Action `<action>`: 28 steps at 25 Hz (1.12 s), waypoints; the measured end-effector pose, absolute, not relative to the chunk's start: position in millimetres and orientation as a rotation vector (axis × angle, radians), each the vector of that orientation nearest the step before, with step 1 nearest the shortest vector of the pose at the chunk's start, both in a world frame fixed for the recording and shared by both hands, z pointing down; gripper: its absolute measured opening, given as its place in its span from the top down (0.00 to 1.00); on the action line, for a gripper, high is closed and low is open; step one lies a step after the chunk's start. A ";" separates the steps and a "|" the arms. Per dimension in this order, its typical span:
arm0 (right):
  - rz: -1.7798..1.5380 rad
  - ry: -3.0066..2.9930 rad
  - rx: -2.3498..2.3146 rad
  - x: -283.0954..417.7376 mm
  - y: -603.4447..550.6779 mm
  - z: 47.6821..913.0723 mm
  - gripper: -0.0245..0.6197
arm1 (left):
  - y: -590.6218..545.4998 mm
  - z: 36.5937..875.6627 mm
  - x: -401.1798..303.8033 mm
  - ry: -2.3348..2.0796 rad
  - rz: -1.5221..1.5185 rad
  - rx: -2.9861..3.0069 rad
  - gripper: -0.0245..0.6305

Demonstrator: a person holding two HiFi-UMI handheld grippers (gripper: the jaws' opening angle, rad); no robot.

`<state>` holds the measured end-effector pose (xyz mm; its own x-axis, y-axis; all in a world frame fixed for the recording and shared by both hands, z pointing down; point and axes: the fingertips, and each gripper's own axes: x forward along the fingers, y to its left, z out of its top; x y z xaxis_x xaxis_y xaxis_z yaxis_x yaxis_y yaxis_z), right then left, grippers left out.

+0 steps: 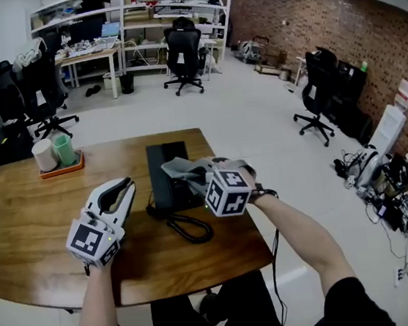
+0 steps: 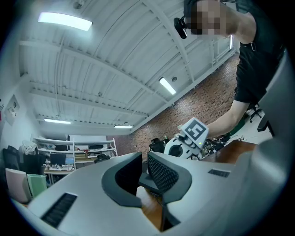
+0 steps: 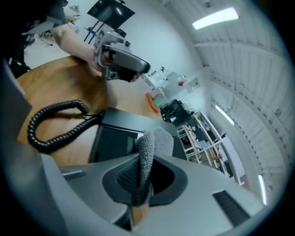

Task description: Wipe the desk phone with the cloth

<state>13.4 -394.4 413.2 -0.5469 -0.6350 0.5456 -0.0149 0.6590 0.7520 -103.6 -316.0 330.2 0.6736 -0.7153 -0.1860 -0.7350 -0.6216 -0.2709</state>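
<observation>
A black desk phone [image 1: 167, 172] lies at the middle of the wooden table [image 1: 33, 216], its coiled cord [image 1: 190, 228] looped toward me. My right gripper [image 1: 207, 174] hovers over the phone's right side, shut on a grey cloth [image 1: 187, 169] that drapes onto the phone. In the right gripper view the cloth [image 3: 152, 145] stands pinched between the jaws [image 3: 140, 177], above the phone [image 3: 120, 133] and cord [image 3: 50, 129]. My left gripper [image 1: 125, 184] sits left of the phone, low over the table. Its jaws [image 2: 144, 168] are shut, with nothing between them.
An orange tray [image 1: 63, 168] with two cups stands at the table's far left. Office chairs [image 1: 183, 50] and shelves stand on the floor beyond. The table's right edge [image 1: 247, 212] runs close beside the phone.
</observation>
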 end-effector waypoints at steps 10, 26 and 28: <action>-0.823 -2.149 0.383 31.9 -293.2 419.0 0.92 | -317.3 333.6 -106.8 1.149 0.092 -2.572 0.93; -0.542 -3.027 0.975 106.4 -211.7 254.1 0.92 | -322.4 347.6 -115.0 1.187 0.132 -2.671 0.93; -0.570 -3.027 1.019 111.8 -213.0 256.8 0.92 | -321.5 350.0 -110.4 1.182 0.122 -2.685 0.93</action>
